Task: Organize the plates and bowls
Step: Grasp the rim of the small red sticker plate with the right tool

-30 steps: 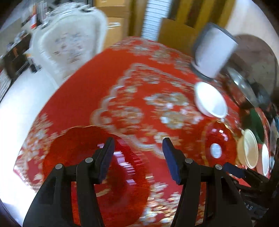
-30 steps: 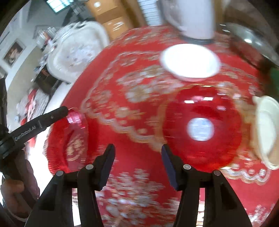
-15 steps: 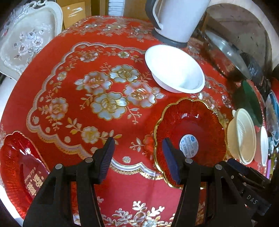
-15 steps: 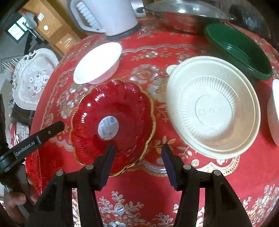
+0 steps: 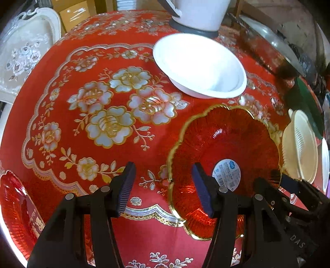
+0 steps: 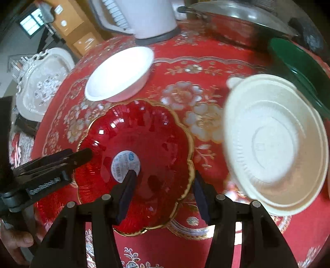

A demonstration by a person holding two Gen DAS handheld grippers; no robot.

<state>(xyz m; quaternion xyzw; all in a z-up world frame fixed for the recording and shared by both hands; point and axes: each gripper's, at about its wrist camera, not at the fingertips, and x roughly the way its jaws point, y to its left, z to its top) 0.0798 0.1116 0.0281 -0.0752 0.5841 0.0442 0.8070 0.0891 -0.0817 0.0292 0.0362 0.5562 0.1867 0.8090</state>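
Now both the left gripper (image 5: 163,187) and right gripper (image 6: 163,190) gape, straddling the red plate's (image 6: 144,134) rim.

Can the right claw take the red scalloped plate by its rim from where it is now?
Probably yes. The right claw is open and already straddles the gold rim of the red scalloped plate, one finger over the dish, one outside. Nothing lies between them; the cream bowl sits apart at the side.

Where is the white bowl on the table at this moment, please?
The white bowl sits far across the red tablecloth, just in front of the white kettle and just behind the red scalloped dish. In the right wrist view it lies upper left.
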